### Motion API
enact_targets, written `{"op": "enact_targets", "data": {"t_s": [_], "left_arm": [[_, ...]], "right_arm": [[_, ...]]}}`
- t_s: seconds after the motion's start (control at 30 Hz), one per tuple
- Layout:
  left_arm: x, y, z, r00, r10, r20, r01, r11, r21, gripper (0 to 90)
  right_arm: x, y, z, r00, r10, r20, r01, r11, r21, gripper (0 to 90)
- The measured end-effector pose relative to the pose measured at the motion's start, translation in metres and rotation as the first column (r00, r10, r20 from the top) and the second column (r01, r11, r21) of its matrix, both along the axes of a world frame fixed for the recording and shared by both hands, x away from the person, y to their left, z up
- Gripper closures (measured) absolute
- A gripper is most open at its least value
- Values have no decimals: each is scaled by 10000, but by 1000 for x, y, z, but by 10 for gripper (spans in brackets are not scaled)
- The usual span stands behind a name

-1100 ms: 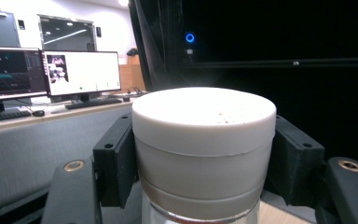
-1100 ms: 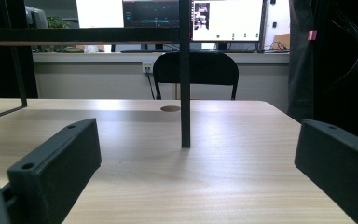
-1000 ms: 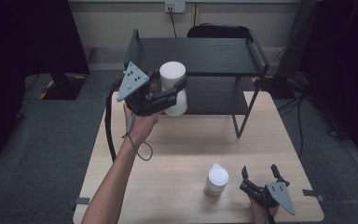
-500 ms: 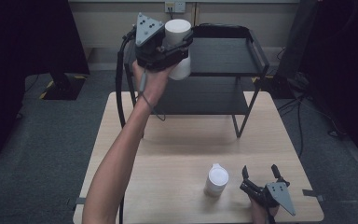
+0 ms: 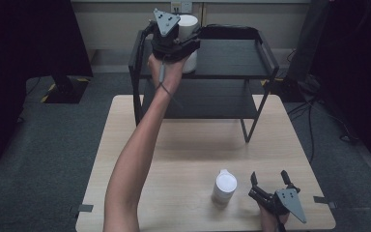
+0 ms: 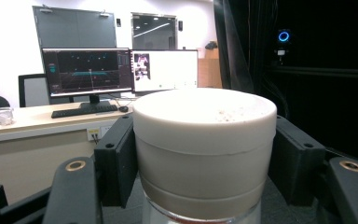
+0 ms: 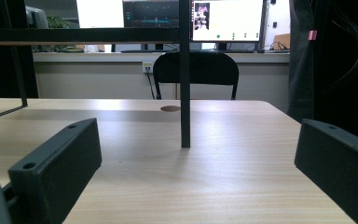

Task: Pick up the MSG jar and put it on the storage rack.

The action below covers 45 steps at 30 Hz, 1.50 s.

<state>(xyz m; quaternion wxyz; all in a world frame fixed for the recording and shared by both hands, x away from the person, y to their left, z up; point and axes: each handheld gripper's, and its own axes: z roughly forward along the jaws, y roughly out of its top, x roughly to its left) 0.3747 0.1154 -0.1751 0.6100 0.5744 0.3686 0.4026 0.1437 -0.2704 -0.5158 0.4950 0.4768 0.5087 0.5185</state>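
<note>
The left gripper (image 5: 183, 41) clamps a white-lidded jar (image 5: 188, 29) above the black shelf rack's (image 5: 232, 60) top tier, at 12 o'clock. The right gripper (image 5: 269, 181), jaws spread, rests at 5 o'clock beside another white jar (image 5: 224, 187).

The lower part of the white jar (image 6: 204, 154) is cut off by the bottom edge of the left gripper view, and its base is not seen there. In the high view its left side is covered by the left gripper (image 5: 181, 42), so whether it rests on the top shelf (image 5: 232, 58) cannot be told. The right gripper (image 5: 270, 186) is cropped by the lower edge of the high view, the hand behind it largely hidden. The second white jar (image 5: 223, 187) is too small for its markings to be read.
</note>
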Motion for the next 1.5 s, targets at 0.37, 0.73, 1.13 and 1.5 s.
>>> {"op": "enact_targets", "data": {"t_s": [0.37, 0.73, 1.13, 1.5], "left_arm": [[0, 0, -6, 9998, 4, 195, -4, 10000, -1, 341], [0, 0, -2, 10000, 4, 24, -4, 10000, -11, 341], [2, -1, 1, 9990, -18, -440, 12, 9999, -138, 141], [-6, -3, -3, 9989, 394, -243, -400, 9989, -247, 0]], "right_arm": [[0, 0, 0, 10000, -4, -3, 4, 10000, -6, 0], [0, 0, 0, 10000, -7, -4, 7, 10000, -1, 0], [0, -1, 0, 10000, 25, 8, -25, 10000, 51, 0], [0, -1, 0, 10000, 47, 12, -47, 10000, 46, 0]]}}
